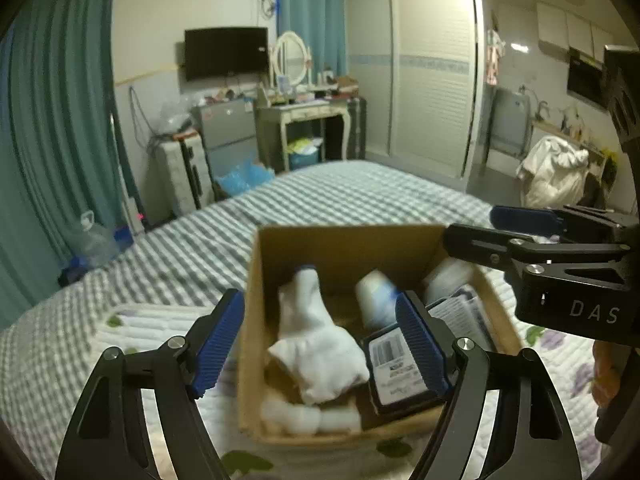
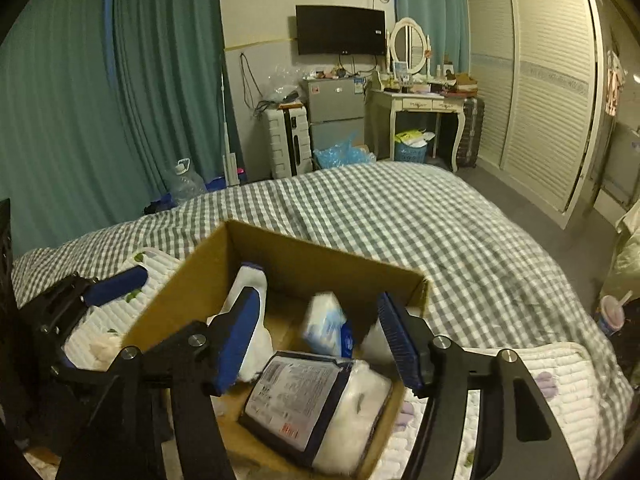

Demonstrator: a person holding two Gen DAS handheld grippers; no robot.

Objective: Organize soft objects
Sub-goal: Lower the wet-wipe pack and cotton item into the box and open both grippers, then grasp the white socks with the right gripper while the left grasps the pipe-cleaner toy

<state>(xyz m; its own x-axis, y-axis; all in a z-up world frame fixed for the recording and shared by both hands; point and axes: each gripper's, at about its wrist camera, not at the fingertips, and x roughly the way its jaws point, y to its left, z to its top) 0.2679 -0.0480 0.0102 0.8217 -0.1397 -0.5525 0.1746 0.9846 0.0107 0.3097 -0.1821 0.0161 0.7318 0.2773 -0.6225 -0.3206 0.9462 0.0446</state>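
Left wrist view: left tongs (image 1: 320, 344) wide, empty, over cardboard box (image 1: 348, 240) on bed (image 1: 200, 240); white sock (image 1: 316, 340) inside. Right wrist view: right tongs (image 2: 320, 344) wide, empty; only here the wrapped cotton pack (image 2: 316, 404) shows fully.

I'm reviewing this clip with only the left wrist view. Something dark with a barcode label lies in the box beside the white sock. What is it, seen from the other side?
Observer: In the right wrist view the dark-edged package is a clear pack with white fluffy filling, leaning on the cardboard box wall nearest that camera.
Operator: Is the right gripper holding anything?
Observer: No. The right gripper is open above the box, nothing between its fingers.
Operator: And what is the pale lump in the middle?
Observer: It is blurred, but it looks like a white and blue tissue pack.
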